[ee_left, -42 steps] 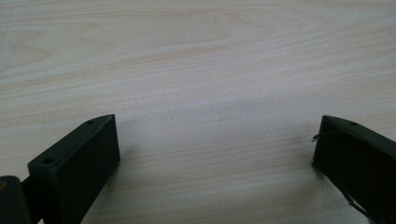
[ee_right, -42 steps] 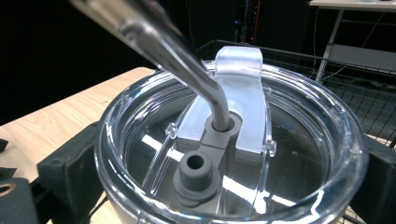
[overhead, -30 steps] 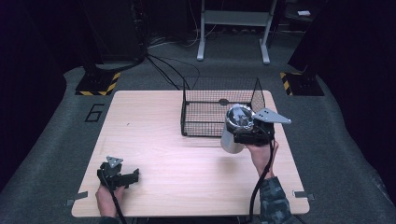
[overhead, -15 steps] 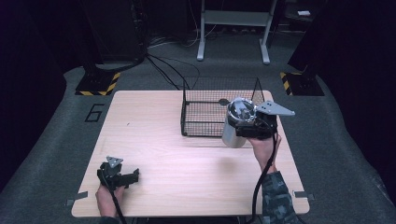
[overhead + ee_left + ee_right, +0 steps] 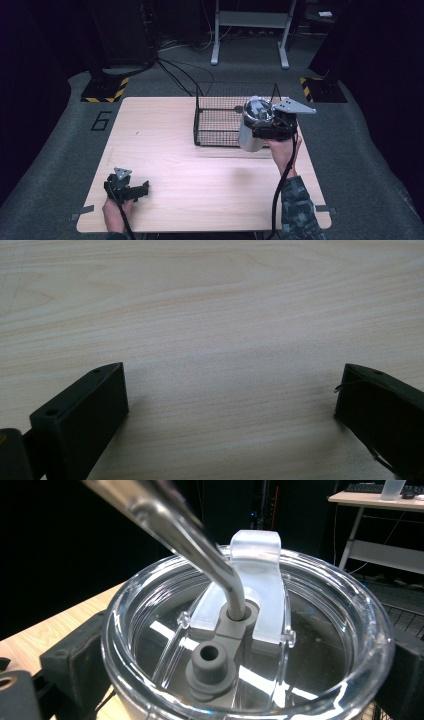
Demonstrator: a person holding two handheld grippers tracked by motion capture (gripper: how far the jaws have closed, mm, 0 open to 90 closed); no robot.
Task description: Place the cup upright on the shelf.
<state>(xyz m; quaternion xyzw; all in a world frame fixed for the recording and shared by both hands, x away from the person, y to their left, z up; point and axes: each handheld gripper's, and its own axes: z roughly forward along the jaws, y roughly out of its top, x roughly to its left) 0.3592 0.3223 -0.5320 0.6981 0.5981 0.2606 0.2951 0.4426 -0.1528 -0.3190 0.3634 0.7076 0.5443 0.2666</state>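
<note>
right gripper (image 5: pixel 262 126) clamps the steel tumbler (image 5: pixel 251 131) near its lid, held above the wire basket's (image 5: pixel 218 120) front edge; keep it upright clearing the rim. left gripper (image 5: pixel 136 190) gapes, resting on the table (image 5: pixel 200 175).

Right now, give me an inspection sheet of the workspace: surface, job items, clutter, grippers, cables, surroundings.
Surface: wooden table, bare pale top.
Job items: steel tumbler with clear lid and bent metal straw, held above the table at the front of the wire basket.
Clutter: nothing seen.
Grippers: right gripper shut on the tumbler; left gripper open, low near the table's front left.
Cables: one black cable trails from the right gripper; more cross the floor behind.
Surroundings: dark room, grey floor, hazard-striped bases, metal stand.
</note>
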